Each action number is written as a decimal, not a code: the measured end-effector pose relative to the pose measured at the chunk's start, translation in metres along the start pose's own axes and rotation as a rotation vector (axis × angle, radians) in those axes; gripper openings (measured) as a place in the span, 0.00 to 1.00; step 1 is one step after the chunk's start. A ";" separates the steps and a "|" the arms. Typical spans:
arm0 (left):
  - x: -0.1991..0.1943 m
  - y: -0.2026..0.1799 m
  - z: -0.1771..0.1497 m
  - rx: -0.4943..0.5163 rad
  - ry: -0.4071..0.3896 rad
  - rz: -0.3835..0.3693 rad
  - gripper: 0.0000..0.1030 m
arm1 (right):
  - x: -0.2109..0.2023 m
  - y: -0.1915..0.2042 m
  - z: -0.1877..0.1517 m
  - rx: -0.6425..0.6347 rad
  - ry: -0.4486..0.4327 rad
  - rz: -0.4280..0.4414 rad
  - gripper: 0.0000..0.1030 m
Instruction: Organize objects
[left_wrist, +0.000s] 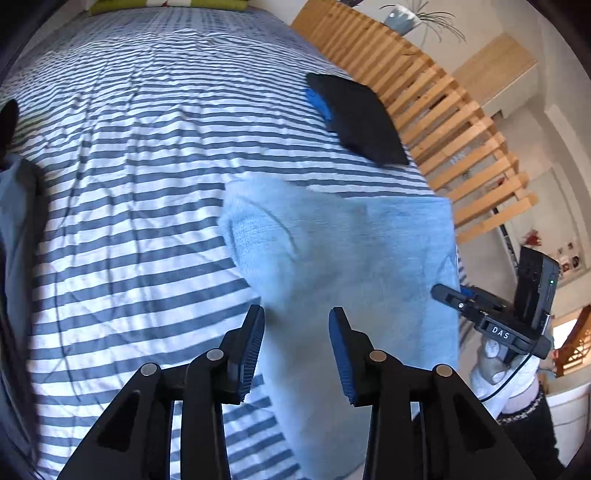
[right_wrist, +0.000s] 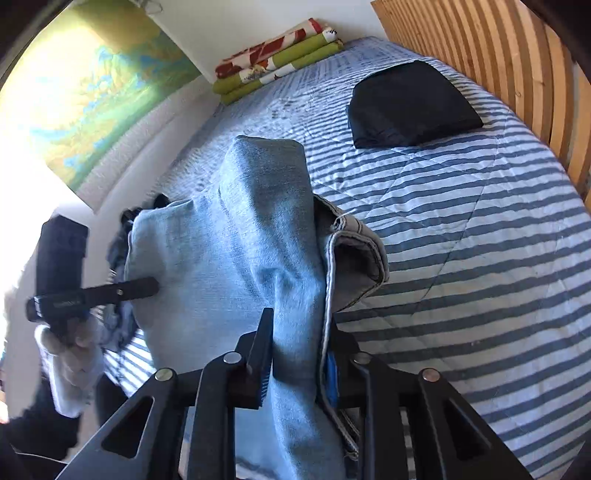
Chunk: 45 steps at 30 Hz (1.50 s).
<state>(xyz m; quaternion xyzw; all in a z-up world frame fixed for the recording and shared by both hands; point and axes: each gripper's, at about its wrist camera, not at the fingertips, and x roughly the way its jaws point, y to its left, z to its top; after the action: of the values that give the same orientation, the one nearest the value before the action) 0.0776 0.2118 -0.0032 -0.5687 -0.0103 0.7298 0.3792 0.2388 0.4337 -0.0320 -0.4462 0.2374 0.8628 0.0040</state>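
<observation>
Light blue jeans (right_wrist: 236, 258) hang lifted over the striped bed (right_wrist: 461, 240). My right gripper (right_wrist: 297, 362) is shut on a fold of them near the grey waistband (right_wrist: 354, 258). In the left wrist view the jeans (left_wrist: 351, 251) spread beyond my left gripper (left_wrist: 297, 350), whose jaws stand apart with no cloth pinched. The right gripper (left_wrist: 448, 293) shows at the jeans' right edge, held by a white-gloved hand (left_wrist: 491, 362). In the right wrist view the left gripper (right_wrist: 147, 286) reaches the jeans' left side. A folded black garment (right_wrist: 410, 103) lies further up the bed.
A wooden slatted rail (left_wrist: 443, 110) runs along the bed's right side. A blue item (left_wrist: 317, 101) lies beside the black garment (left_wrist: 358, 114). Folded green and red blankets (right_wrist: 277, 62) sit at the far end. Dark and grey clothes (left_wrist: 18, 221) are heaped at the left.
</observation>
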 end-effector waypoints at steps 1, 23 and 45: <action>0.000 0.009 -0.001 -0.018 0.007 -0.005 0.40 | 0.011 0.002 0.001 -0.037 0.012 -0.073 0.29; 0.056 0.010 -0.033 -0.147 0.008 -0.114 0.14 | 0.058 -0.046 -0.006 0.146 0.189 0.112 0.36; 0.024 -0.107 0.038 0.268 0.027 -0.029 0.45 | -0.004 0.059 -0.126 0.342 0.184 -0.003 0.31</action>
<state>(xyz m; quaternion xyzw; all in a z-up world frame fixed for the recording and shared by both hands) 0.1024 0.3171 0.0383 -0.5226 0.0841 0.7112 0.4625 0.3251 0.3304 -0.0671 -0.5167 0.3790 0.7654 0.0594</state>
